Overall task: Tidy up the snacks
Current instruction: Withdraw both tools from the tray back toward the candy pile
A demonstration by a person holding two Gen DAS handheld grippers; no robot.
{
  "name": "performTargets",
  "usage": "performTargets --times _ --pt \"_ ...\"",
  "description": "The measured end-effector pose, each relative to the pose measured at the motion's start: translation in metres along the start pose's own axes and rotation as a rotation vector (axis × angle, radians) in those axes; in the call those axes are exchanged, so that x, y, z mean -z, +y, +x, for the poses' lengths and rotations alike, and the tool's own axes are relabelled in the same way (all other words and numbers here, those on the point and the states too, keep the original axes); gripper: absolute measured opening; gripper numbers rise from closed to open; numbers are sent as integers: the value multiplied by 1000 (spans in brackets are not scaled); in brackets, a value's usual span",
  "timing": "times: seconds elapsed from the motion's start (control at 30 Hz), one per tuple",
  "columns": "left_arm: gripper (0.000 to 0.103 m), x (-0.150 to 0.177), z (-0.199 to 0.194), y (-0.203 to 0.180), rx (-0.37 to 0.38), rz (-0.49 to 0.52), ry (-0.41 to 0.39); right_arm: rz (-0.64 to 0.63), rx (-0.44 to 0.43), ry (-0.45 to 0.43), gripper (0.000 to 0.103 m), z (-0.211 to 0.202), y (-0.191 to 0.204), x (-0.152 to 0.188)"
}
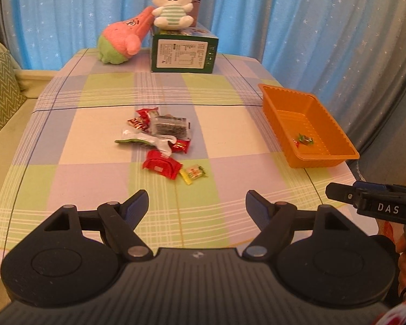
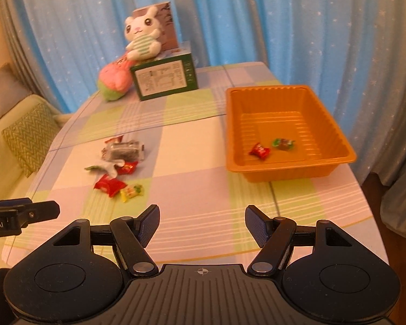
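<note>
A loose pile of wrapped snacks [image 1: 159,138] lies mid-table on the checked cloth; a red packet [image 1: 161,164] and a yellow-green candy [image 1: 193,174] are nearest me. My left gripper [image 1: 197,203] hovers open and empty over the cloth, short of the pile. The orange tray [image 1: 322,159] stands at the right. In the right wrist view the tray [image 2: 292,166] holds a red candy [image 2: 259,151] and a green-wrapped one [image 2: 282,144]. My right gripper [image 2: 202,218] is open and empty, in front of the tray, with the pile [image 2: 121,157] to its left.
At the table's far end a green box [image 1: 184,54] carries a white plush rabbit [image 1: 172,5], with a pink and green plush [image 1: 121,40] beside it. A sofa with a zigzag cushion [image 1: 0,92] lies left. Blue curtains hang behind. The table's right edge runs just past the tray.
</note>
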State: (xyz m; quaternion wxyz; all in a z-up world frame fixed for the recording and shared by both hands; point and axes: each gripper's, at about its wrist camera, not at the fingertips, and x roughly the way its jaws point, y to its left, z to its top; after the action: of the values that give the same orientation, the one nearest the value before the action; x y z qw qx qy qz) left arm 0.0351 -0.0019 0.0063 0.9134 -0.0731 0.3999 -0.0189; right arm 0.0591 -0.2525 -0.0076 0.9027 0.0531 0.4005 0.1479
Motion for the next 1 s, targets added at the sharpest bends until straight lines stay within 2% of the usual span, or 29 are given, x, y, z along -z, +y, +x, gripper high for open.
performTargets --times 0.47,1.0 --pt "77 3 5 40 -79 -25 1 -58 -63 6 70 28 34 7" --pt "76 -21 72 66 -56 52 71 -127 -93 60 69 99 56 7"
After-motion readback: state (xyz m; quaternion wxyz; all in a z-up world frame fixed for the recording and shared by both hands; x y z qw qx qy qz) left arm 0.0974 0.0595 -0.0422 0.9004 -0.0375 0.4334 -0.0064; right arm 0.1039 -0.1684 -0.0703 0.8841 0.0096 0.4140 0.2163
